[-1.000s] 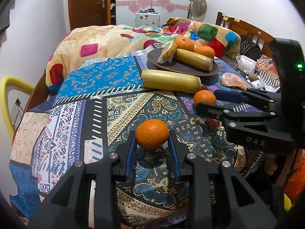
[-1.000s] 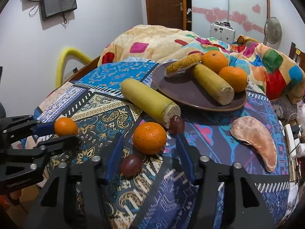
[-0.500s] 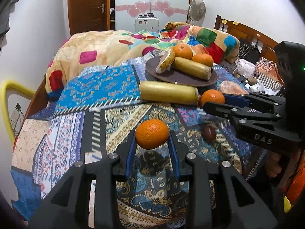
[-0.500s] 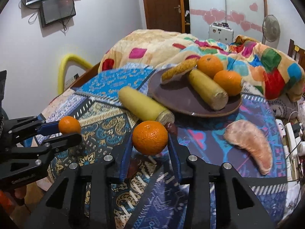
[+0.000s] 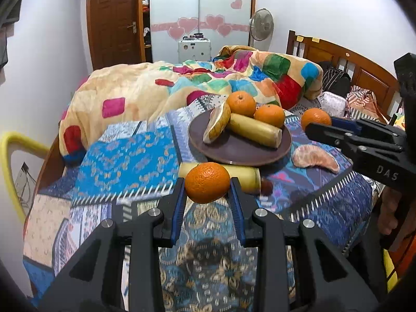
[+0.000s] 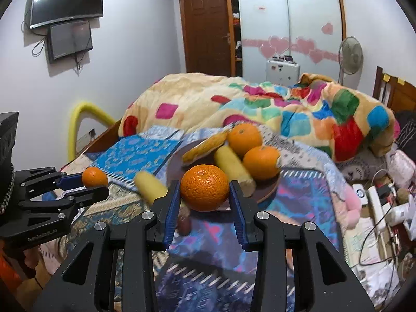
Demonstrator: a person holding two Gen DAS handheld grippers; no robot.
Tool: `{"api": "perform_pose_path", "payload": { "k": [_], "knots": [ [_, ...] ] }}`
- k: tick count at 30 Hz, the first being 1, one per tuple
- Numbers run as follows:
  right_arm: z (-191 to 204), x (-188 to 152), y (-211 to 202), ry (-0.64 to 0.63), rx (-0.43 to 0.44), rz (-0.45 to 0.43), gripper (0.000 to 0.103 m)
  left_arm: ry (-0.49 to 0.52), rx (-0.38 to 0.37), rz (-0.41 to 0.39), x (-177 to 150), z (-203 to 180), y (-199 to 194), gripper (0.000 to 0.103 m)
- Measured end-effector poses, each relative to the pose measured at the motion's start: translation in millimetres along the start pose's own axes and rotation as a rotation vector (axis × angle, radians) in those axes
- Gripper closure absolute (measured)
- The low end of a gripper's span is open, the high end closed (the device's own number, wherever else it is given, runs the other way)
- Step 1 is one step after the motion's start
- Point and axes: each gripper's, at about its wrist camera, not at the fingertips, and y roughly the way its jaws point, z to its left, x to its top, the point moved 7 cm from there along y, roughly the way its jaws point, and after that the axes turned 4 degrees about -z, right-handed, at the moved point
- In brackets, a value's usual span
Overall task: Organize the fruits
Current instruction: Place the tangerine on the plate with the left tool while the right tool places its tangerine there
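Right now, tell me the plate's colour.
The plate is dark brown, clearest in the left wrist view.

At the upper left of my right view I see a dark television (image 6: 66, 0) on the wall with a smaller screen (image 6: 70, 40) just under it. A brown door (image 5: 114, 23) stands at the back, beside a wardrobe with pink hearts (image 5: 197, 24). A standing fan (image 6: 351, 54) sits upper right. A patchwork quilt (image 5: 182, 88) lies heaped mid-frame, near a wooden headboard (image 5: 351, 62).
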Motion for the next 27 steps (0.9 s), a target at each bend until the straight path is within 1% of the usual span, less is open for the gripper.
{"api": "perform_pose_path", "payload": {
  "k": [4, 9, 14, 18, 27],
  "knots": [
    [-8.5, 7.4, 2.8, -0.007, -0.019, -0.015, 0.069, 0.015, -0.002, -0.003, 11.7, -2.5, 13.1, 0.07],
    [-16.1, 9.8, 17.6, -0.02, -0.03, -0.006, 0.069, 0.024, -0.004, 0.004, 23.8, -4.2, 36.7, 0.07],
    [-18.1, 8.4, 37.2, -0.039, -0.029, 0.019, 0.069, 0.022, -0.02, 0.015, 34.0, -6.1, 60.6, 0.07],
    [-16.9, 5.1, 52.5, -0.055, -0.02, 0.044, 0.069, 0.021, -0.017, 0.029, 40.1, -5.9, 78.0, 0.07],
    [-16.2, -4.9, 74.6, -0.095, -0.006, 0.105, 0.068, 0.041, -0.021, 0.087, 38.4, -7.0, 107.9, 0.07]
  ]
}}
